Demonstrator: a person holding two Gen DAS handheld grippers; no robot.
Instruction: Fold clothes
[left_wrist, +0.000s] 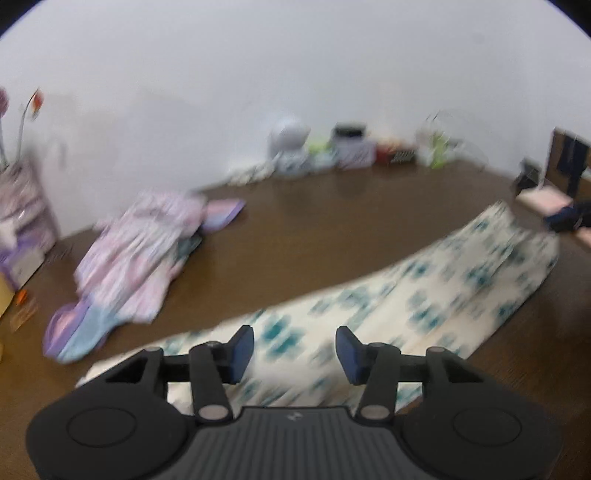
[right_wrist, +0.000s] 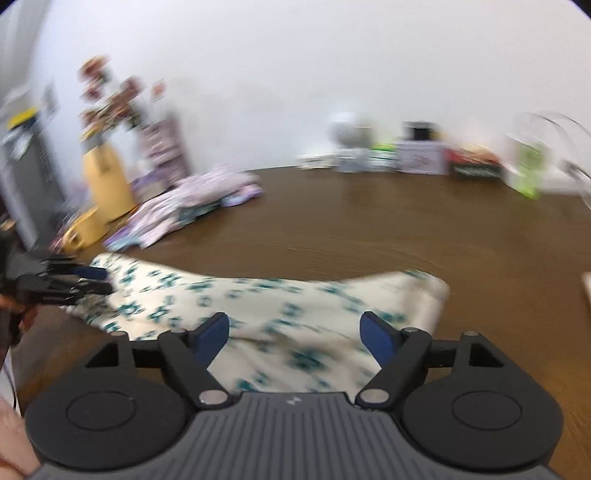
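A cream garment with a teal print (left_wrist: 424, 295) lies stretched across the brown table (left_wrist: 332, 221). My left gripper (left_wrist: 294, 350) hovers open just above its near end, with nothing between the blue pads. In the right wrist view the same garment (right_wrist: 280, 314) spreads under my right gripper (right_wrist: 295, 338), which is also open and holds nothing. The left gripper (right_wrist: 92, 280) shows there at the garment's left end. Both views are blurred by motion.
A pile of pink and lilac clothes (left_wrist: 136, 254) sits on the left of the table. Boxes and small items (left_wrist: 354, 147) line the back edge by the white wall. A yellow object (right_wrist: 105, 184) and flowers (right_wrist: 110, 99) stand at the far left.
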